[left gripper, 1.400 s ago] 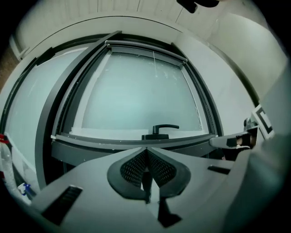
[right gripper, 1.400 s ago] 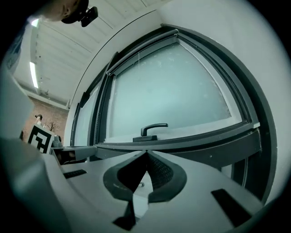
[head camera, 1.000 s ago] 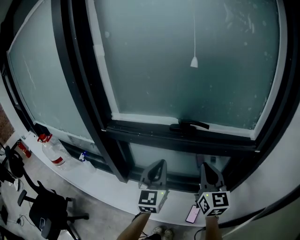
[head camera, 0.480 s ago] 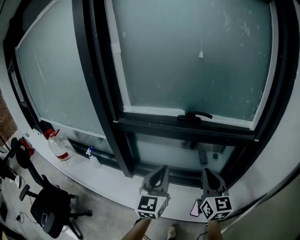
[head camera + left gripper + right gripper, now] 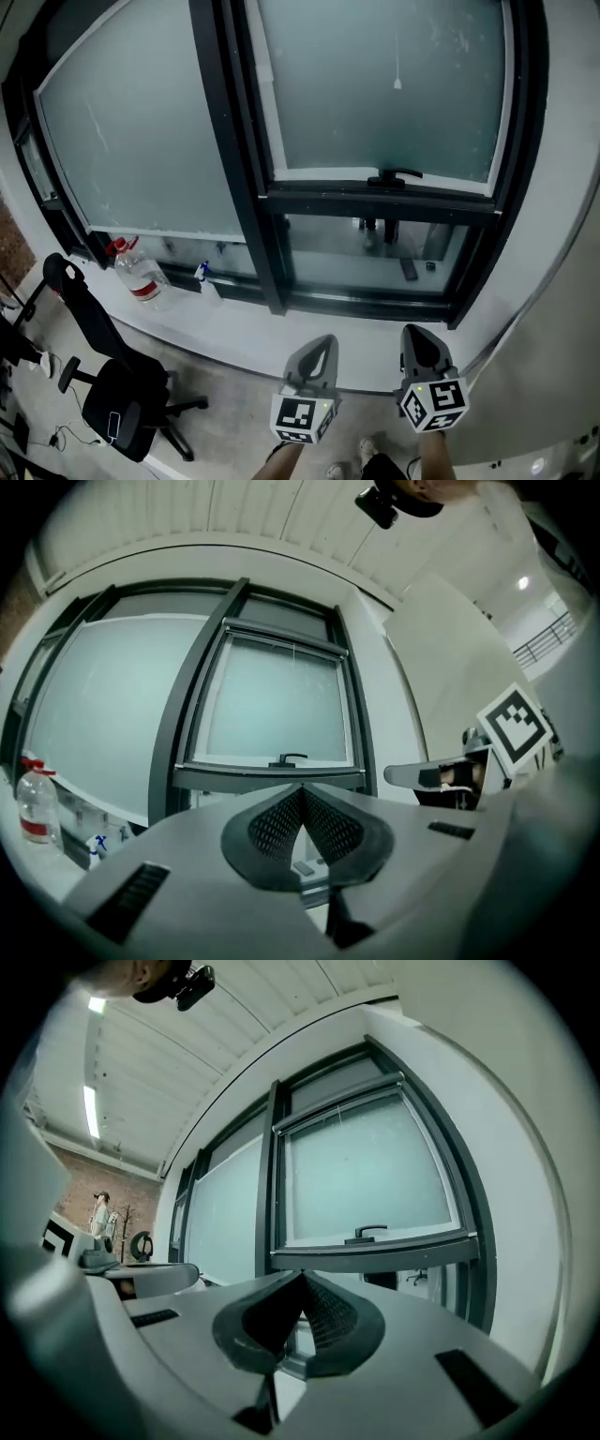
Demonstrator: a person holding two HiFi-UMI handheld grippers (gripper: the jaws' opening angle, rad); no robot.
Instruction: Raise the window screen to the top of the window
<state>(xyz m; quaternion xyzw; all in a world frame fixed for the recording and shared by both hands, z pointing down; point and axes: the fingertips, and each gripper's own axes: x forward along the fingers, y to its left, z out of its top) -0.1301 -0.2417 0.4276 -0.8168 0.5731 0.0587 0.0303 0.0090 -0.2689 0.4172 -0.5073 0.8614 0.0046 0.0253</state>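
The window screen point(image 5: 384, 84) is a frosted pale panel in the right-hand dark frame. A thin pull cord with a small white weight point(image 5: 397, 83) hangs in front of it. The panel's lower edge meets a dark crossbar with a black handle point(image 5: 394, 175), and a clearer lower pane lies beneath. My left gripper point(image 5: 317, 352) and right gripper point(image 5: 419, 345) hang side by side well below and short of the window, both shut and holding nothing. In the left gripper view the handle point(image 5: 289, 759) sits just above the closed jaw tips point(image 5: 302, 789). The right gripper view shows the same handle point(image 5: 368, 1233) above its closed tips point(image 5: 302, 1277).
A white sill point(image 5: 281, 333) runs under the windows. On it at the left stand a water bottle with a red cap point(image 5: 138, 277) and a small spray bottle point(image 5: 205, 279). A black office chair point(image 5: 112, 384) stands on the floor at lower left. A larger frosted pane point(image 5: 141, 131) fills the left.
The view has drawn back from the window: the frame and handle now sit higher and smaller. Both grippers stay shut, now farther from the sill.
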